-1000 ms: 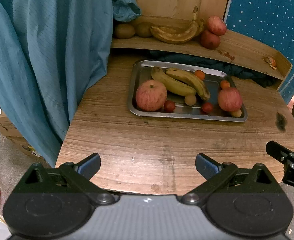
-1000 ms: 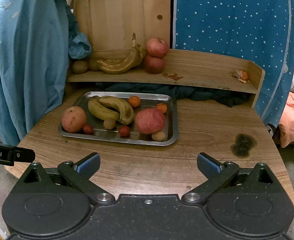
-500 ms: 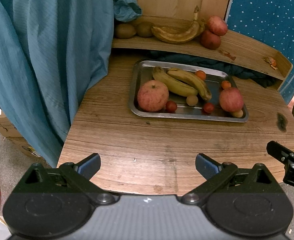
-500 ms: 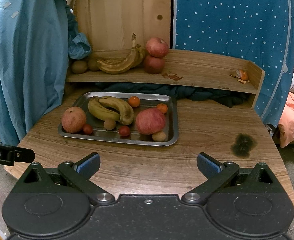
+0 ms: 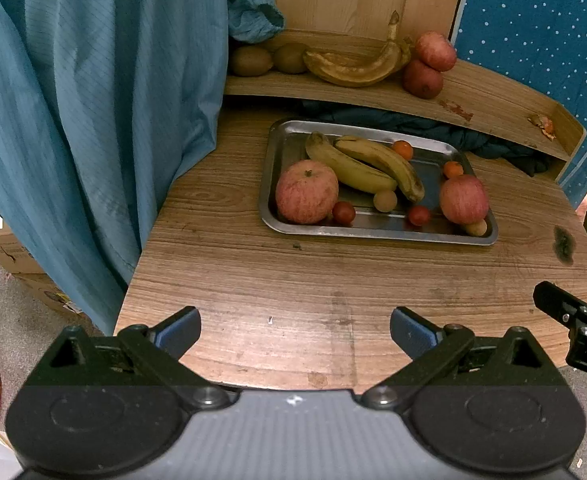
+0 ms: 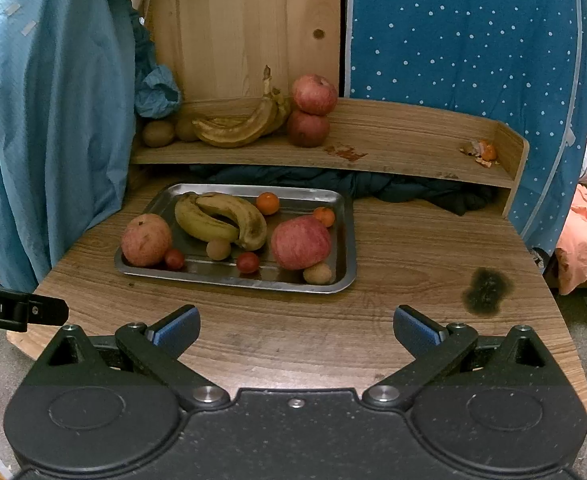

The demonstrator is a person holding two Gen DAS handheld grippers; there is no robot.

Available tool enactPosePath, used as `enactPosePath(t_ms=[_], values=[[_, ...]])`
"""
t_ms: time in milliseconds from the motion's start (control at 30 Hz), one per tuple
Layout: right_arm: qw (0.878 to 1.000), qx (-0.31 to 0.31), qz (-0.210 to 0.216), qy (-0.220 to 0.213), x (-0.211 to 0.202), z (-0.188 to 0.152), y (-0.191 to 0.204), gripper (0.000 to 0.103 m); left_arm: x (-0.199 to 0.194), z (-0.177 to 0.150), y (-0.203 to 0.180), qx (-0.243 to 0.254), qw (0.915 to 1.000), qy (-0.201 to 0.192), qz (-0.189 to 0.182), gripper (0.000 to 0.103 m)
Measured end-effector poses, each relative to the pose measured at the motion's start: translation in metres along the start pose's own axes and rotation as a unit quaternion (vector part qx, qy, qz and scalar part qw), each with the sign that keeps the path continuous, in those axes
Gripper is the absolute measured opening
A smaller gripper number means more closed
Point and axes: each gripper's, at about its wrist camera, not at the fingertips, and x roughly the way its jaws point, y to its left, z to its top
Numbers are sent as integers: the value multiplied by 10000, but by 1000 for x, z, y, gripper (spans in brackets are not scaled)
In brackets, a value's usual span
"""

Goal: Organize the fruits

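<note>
Both jaws wide open, empty. Steel tray [image 6: 345, 240] of fruit lies at 11 o'clock from right gripper [image 6: 296, 330], 1 o'clock from left gripper [image 5: 295, 332]; neither clearly nearer.

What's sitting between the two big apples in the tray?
In the right wrist view, between the apples lie two bananas, a tan fruit and two small red fruits.
</note>
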Motion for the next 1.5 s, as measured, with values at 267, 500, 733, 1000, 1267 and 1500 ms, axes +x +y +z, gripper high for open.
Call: enactPosePath(t_ms=[267,500,733,1000,1267,1500], values=[[10000,7,-12,2,2,2,0,102,0,1,0,5,10000,11,3,103],[10000,3,-10,6,3,2,0,102,1,1,1,-1,10000,23,5,103],[10000,2,-8,3,3,2,0,102,2,2,1,1,10000,25,4,103],[10000,3,-7,5,4,2,0,102,2,2,2,1,10000,23,6,103],[10000,0,-3,10,4,3,0,102,3,2,3,-11,10000,7,49,103],[10000,9,-22,21,7,2,0,102,3,6,8,-149,9999,-76,-37,103]])
